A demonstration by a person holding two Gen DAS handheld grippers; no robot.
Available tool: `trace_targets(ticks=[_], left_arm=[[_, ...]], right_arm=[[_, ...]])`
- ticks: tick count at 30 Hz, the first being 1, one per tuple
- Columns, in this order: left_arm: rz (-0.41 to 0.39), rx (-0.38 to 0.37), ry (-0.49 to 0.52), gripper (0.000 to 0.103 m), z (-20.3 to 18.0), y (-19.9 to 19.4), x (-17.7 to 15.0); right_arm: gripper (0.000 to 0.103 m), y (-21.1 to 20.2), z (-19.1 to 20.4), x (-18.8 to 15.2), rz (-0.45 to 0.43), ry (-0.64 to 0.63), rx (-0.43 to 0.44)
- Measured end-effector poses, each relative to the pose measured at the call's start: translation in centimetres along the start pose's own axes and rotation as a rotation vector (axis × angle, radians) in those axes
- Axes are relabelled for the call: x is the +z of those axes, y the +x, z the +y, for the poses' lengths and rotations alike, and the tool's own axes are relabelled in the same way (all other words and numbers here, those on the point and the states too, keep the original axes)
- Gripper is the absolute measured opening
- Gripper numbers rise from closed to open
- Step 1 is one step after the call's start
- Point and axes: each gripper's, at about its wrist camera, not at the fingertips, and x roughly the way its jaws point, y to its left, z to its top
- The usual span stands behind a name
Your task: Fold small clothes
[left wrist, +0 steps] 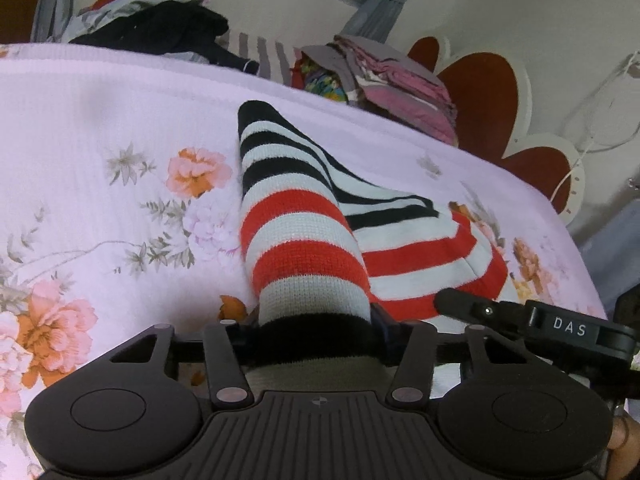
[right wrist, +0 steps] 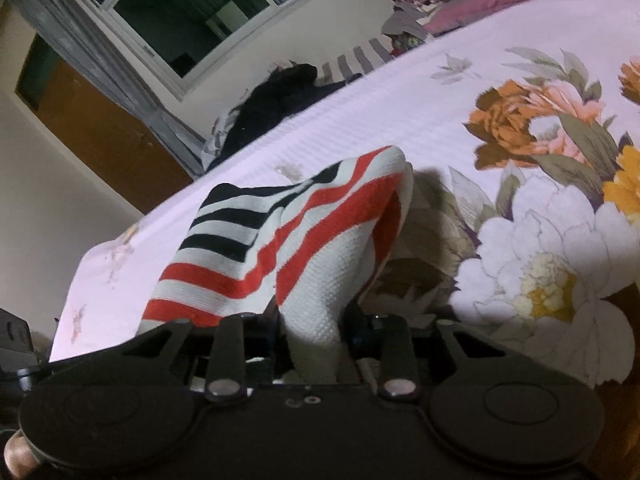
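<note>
Black linkage and round pivot housings fill the bottom of both wrist views. At bottom centre of the left view, the left gripper [left wrist: 316, 330] has its jaws closed on the black cuff end of a striped garment [left wrist: 296, 216]; at bottom centre of the right view, the right gripper [right wrist: 316, 332] has its jaws pinched on a white knitted edge of the same piece. That garment, banded red, white and black, rises from both grips and drapes onto the floral bedspread [left wrist: 100, 128] mid-frame, bunched rather than flat. Judging by this, folding has barely begun: no crease is laid, and stacked clothes [left wrist: 384, 76] at upper right look done, a dark heap [left wrist: 160, 28] at upper left not yet. White letters "DAS" [left wrist: 569, 329] show at lower right.
</note>
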Motion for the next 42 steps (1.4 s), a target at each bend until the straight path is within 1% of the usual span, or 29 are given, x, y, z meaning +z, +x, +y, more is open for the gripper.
trace_targets(ticks=[2,5,8,10,14,18,21,25,28,33,36,42], left_arm=[[-0.01,0.001,0.011,0.051,0.1,-1.1,0.1],[-0.027,0.006,0.009,0.051,1.2,-3.2,0.6],[-0.049,0.015,0.013,0.051,3.1,-5.6,1.1],[-0.062,0.022,0.011,0.051,5.1,-7.3,1.3],[-0.086,0.018,-0.002,0.051,10.1,-10.4,1.8],[-0.083,-0.011,-0.001,0.051,16.8,-13.2,2.8],[-0.083,-0.007,0.014,0.051,21.1,-14.9,3.6],[-0.086,0.004,0.01,0.051,26.4,-16.6,4.8],[-0.091,0.018,0.004,0.051,29.5,-17.0,5.7],[-0.084,0.029,-0.006,0.051,33.4,-16.4,6.8],[-0.084,0.026,-0.008,0.051,35.1,-15.6,7.3],[-0.072,0.038,-0.028,0.051,37.6,-13.4,6.5]], right_arm=[[0.029,-0.3,1.0,0.1,-0.007,-0.003,0.019],[0.029,-0.3,3.1,0.0,-0.011,-0.014,0.049],[0.029,0.3,5.7,-0.4,-0.015,-0.026,0.071],[0.029,1.0,7.6,-0.8,-0.015,-0.037,0.081],[0.029,3.2,12.7,-2.2,-0.02,-0.057,0.091],[0.029,5.8,18.1,-4.5,-0.037,-0.044,0.073],[0.029,8.2,21.8,-6.1,-0.042,-0.027,0.071],[0.029,11.7,25.9,-7.2,-0.034,-0.026,0.079],[0.029,14.0,28.0,-7.6,-0.03,-0.022,0.086],[0.029,17.5,30.1,-8.0,-0.012,-0.024,0.081],[0.029,18.8,30.9,-8.4,-0.007,-0.03,0.072],[0.029,20.7,31.1,-9.3,0.015,-0.051,0.028]])
